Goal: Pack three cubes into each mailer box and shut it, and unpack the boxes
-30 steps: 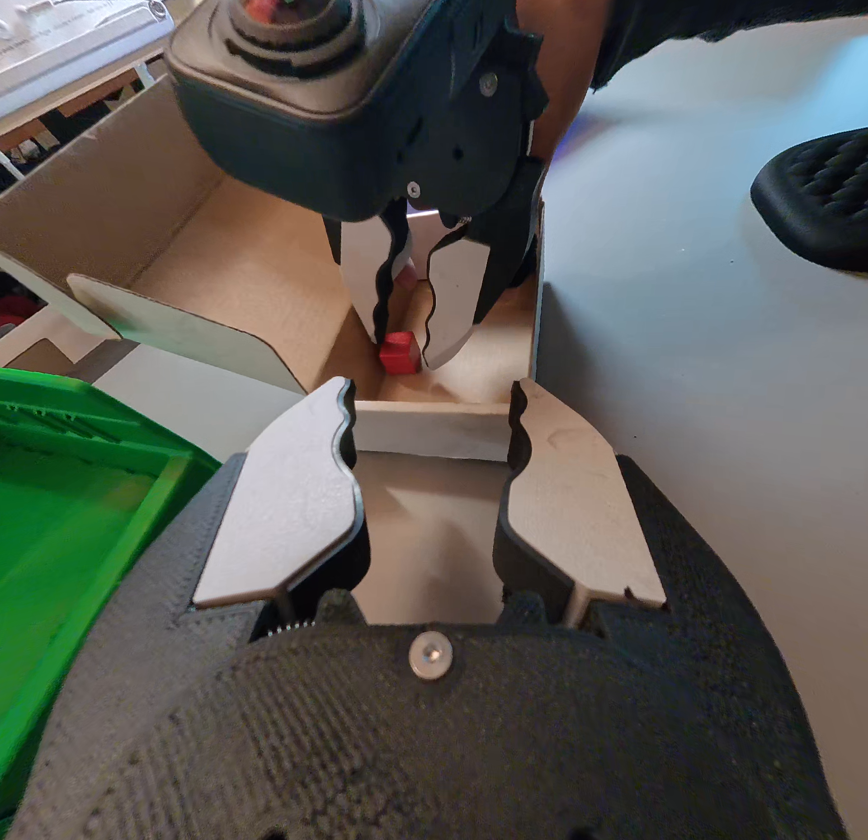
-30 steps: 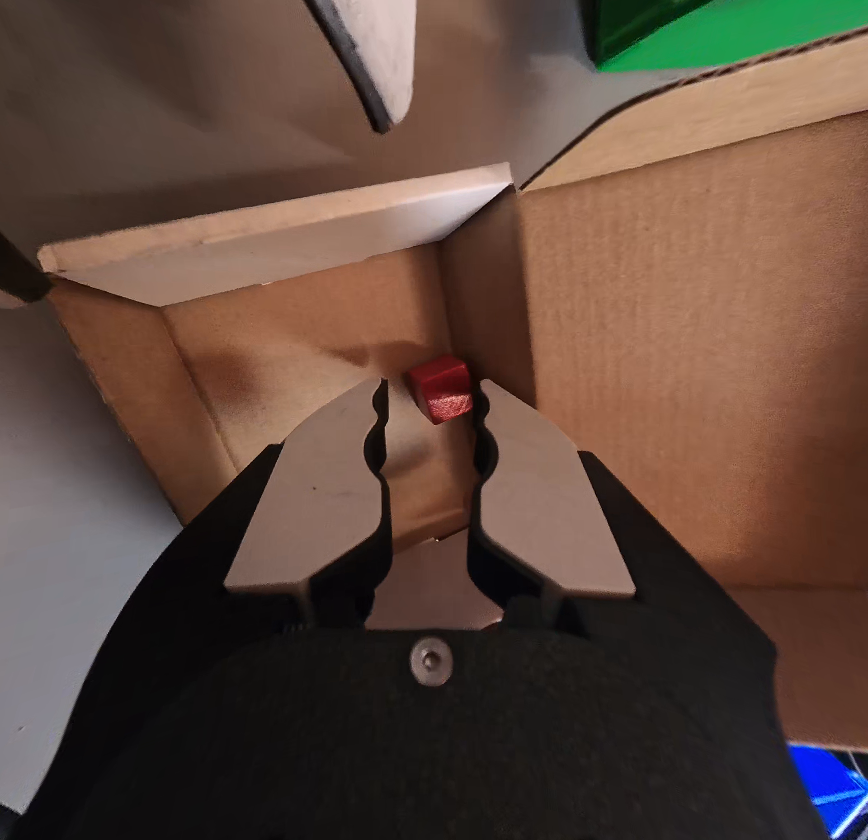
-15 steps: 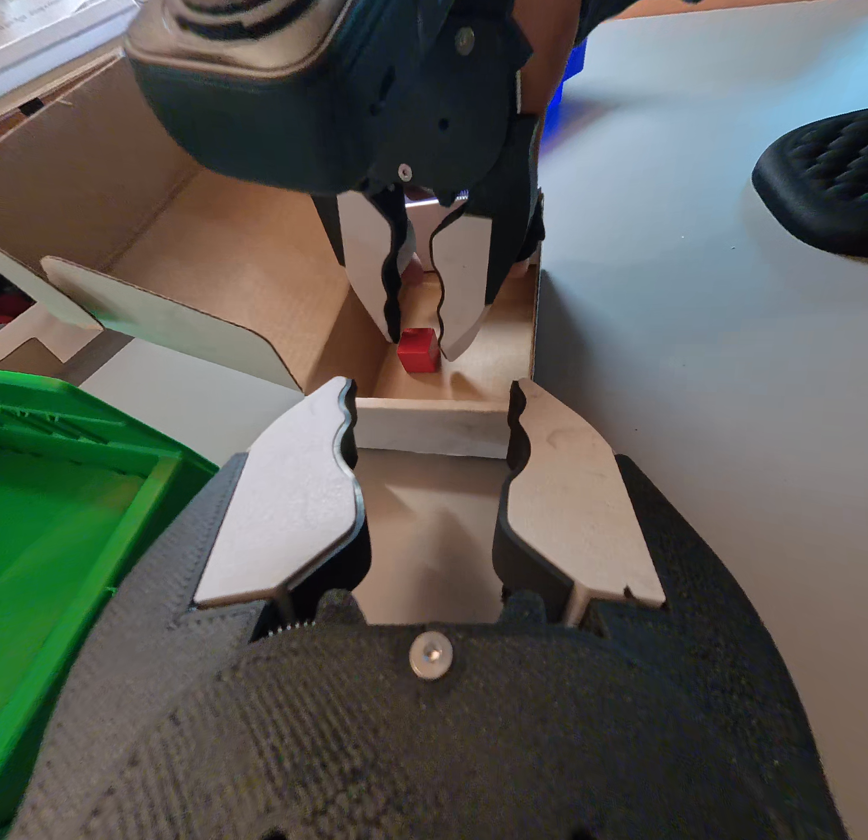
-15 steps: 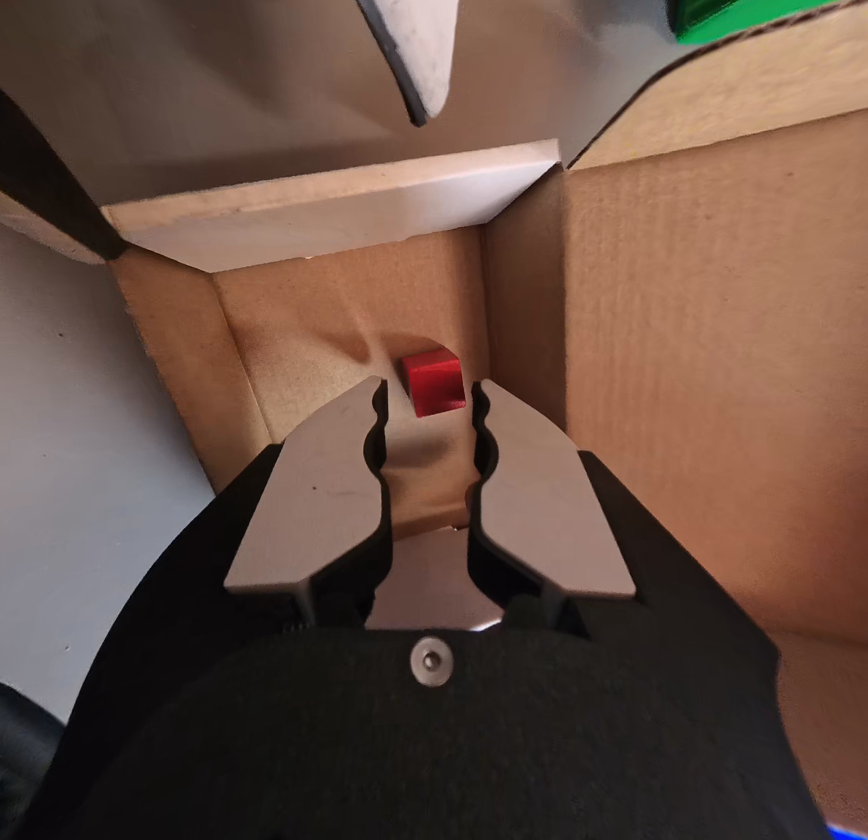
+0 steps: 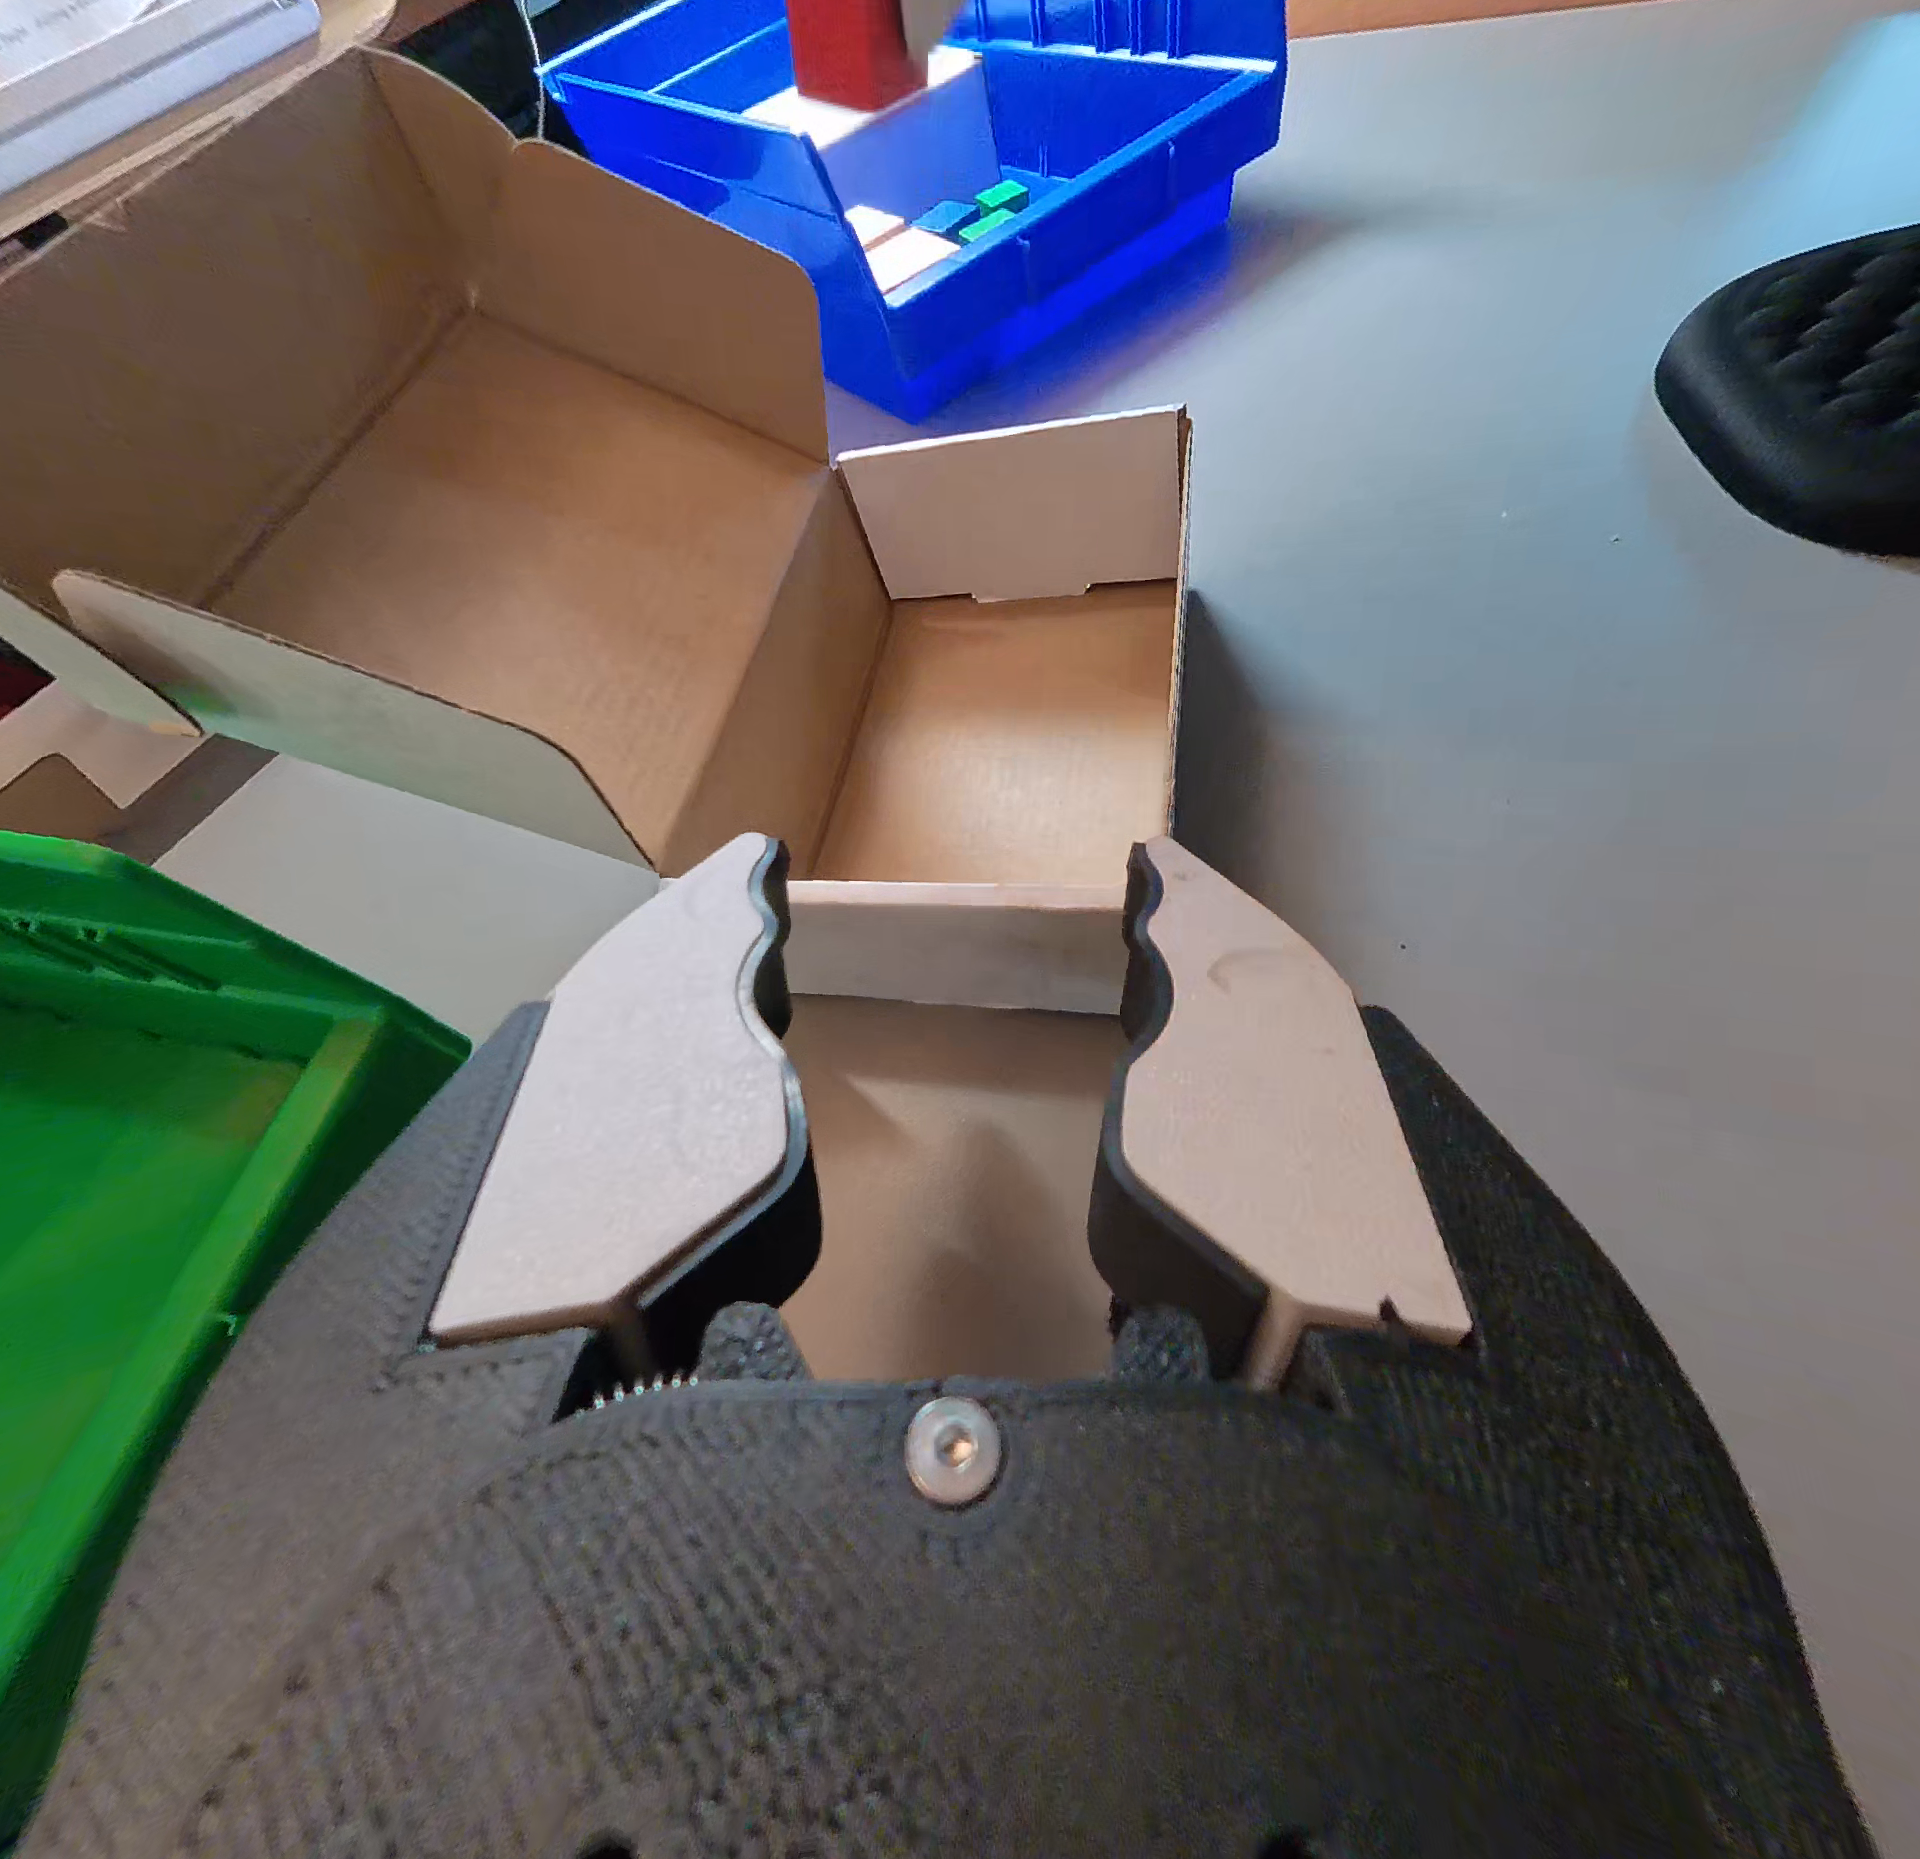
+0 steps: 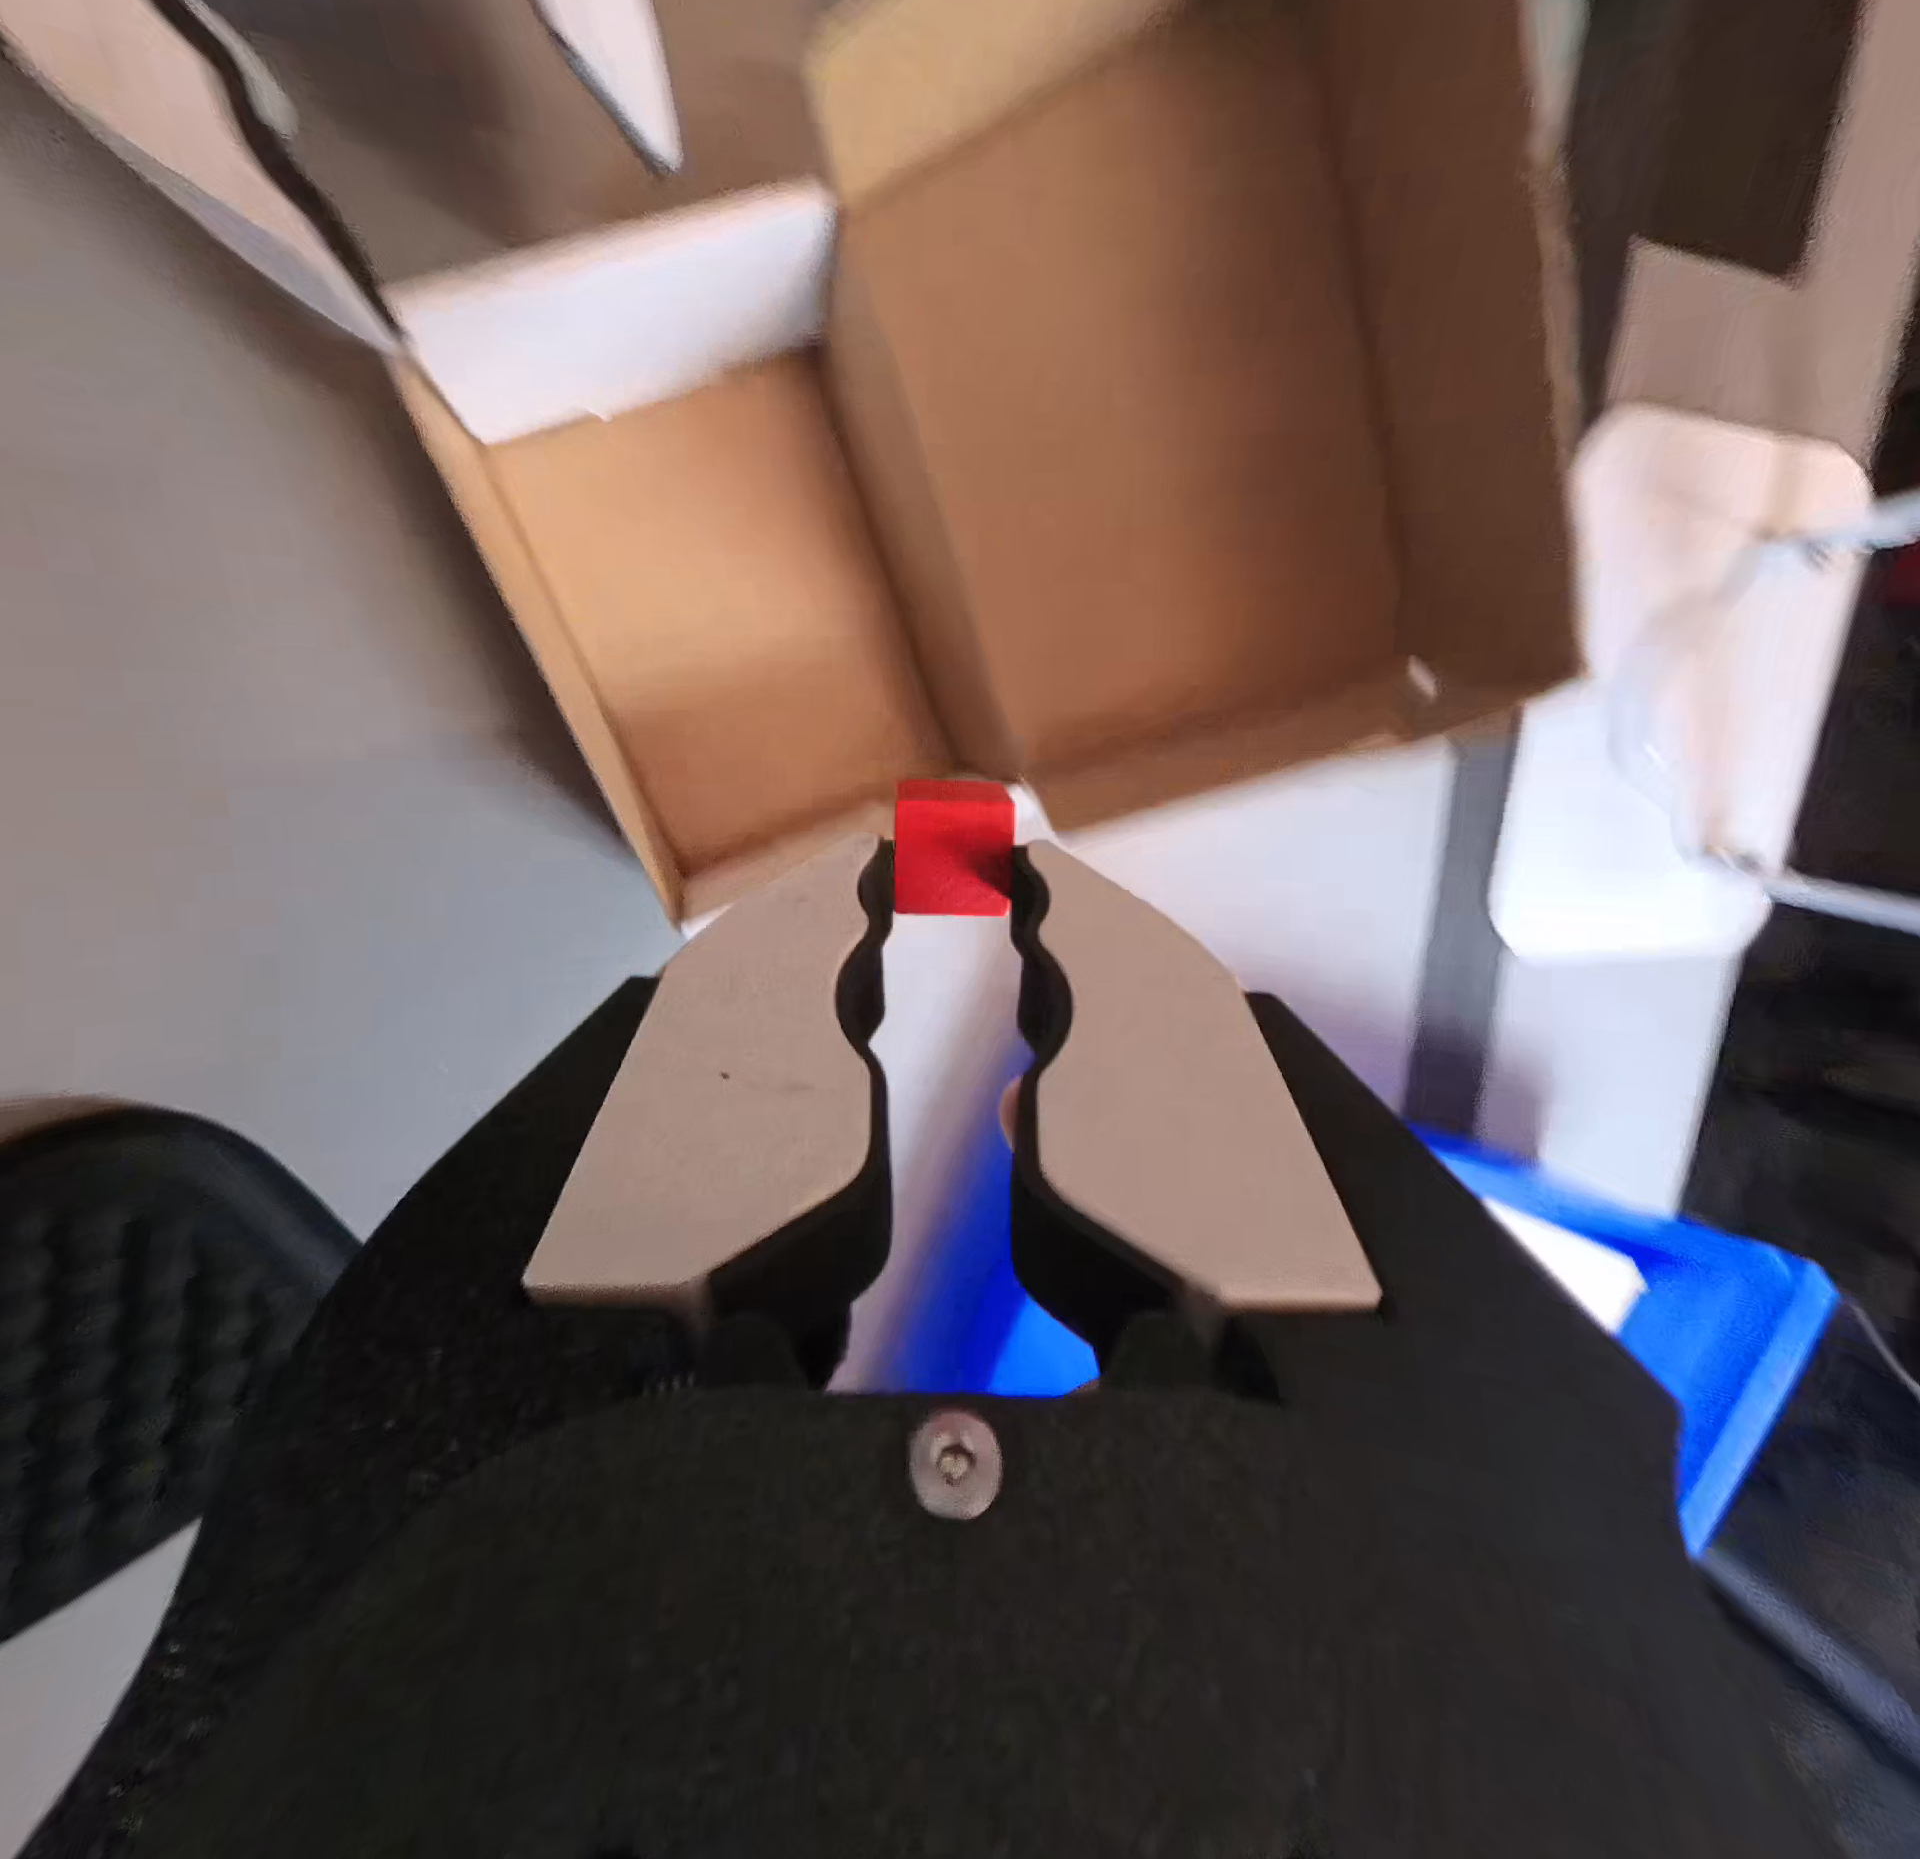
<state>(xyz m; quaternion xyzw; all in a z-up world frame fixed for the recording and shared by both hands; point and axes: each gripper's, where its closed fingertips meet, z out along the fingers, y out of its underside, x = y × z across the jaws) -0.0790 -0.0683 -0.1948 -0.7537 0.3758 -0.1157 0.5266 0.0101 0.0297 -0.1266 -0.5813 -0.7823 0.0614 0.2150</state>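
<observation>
An open cardboard mailer box lies on the grey table with its lid folded back; its inside shows no cubes. It also shows in the right wrist view. My left gripper is open and empty, held just before the box's near wall. My right gripper is shut on a red cube, held above the box's edge. In the left wrist view that red cube hangs over a blue bin beyond the box. The blue bin holds green and blue cubes.
A green bin stands at the left of my left gripper. A black padded object lies at the table's right edge. The blue bin also shows at the lower right in the right wrist view. White items lie at the back left. The left gripper's tips are roughly 15 cm from the right gripper's. From either gripper's tips it is about 25 cm to the black padded object. My right wrist view looks at it from another angle.
My right gripper has closed on the red cube in the box's corner and lifted it out, up and away toward the blue bin. My left gripper has stayed put and open.
</observation>
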